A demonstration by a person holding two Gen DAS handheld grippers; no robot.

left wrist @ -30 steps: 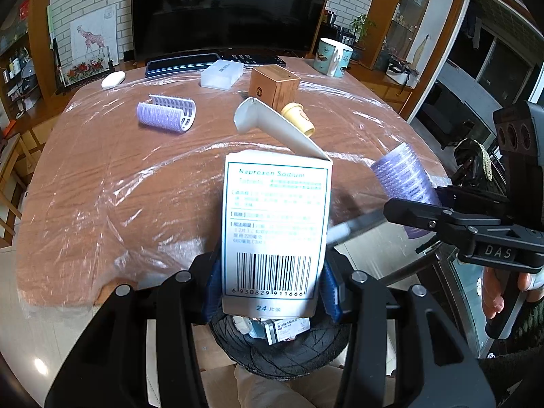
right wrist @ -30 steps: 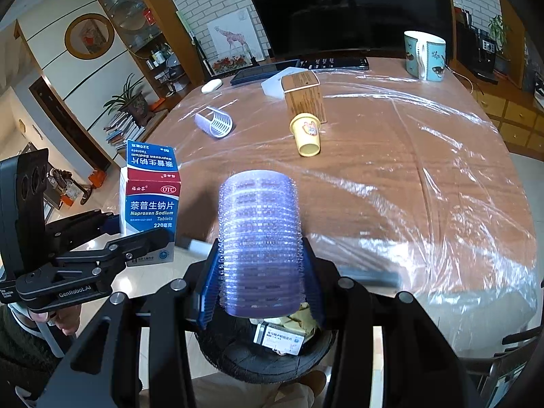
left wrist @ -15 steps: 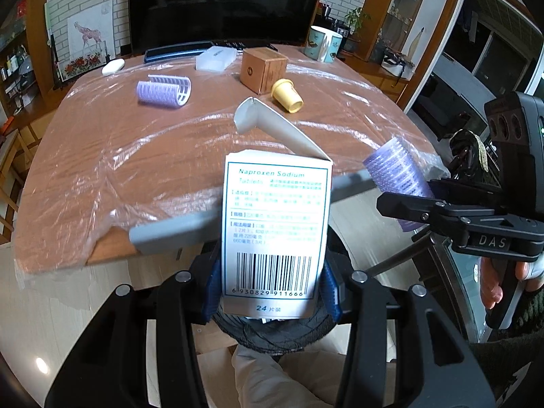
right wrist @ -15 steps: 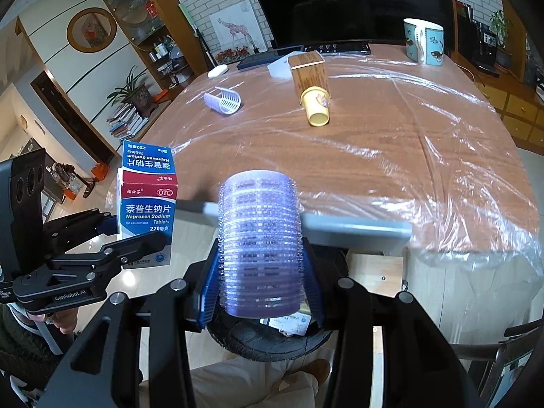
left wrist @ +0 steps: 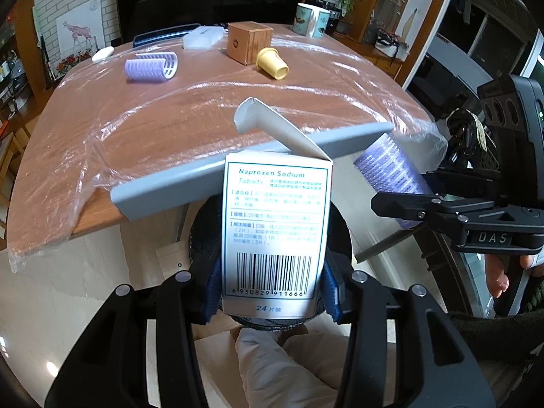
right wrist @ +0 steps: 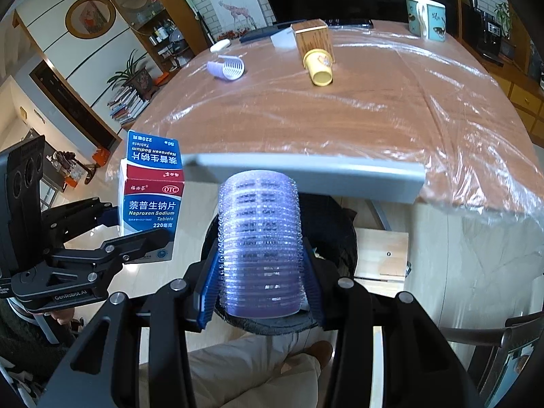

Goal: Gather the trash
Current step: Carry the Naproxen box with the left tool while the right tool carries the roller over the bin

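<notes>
My left gripper [left wrist: 272, 285] is shut on a white and blue medicine box [left wrist: 275, 231] with its top flap open, held upright over a black round trash bin [left wrist: 200, 224] below the table edge. The box also shows in the right wrist view [right wrist: 149, 200]. My right gripper [right wrist: 260, 278] is shut on a purple hair roller [right wrist: 260, 244], held over the same bin [right wrist: 340, 234]. The roller also shows at the right of the left wrist view [left wrist: 391, 170]. A second purple roller [left wrist: 151, 66] and a yellow paper cup [left wrist: 272, 63] lie on the table.
The wooden table [left wrist: 136, 129] is covered in plastic film, with a grey rail [left wrist: 170, 187] at its near edge. A wooden box [left wrist: 250, 42], a mug [left wrist: 312, 20], a clear case [left wrist: 202, 37] and a white mouse [left wrist: 102, 54] sit at the far side. My leg is below.
Both grippers have pulled back off the table with their loads and now hang over the bin beyond the table's near edge.
</notes>
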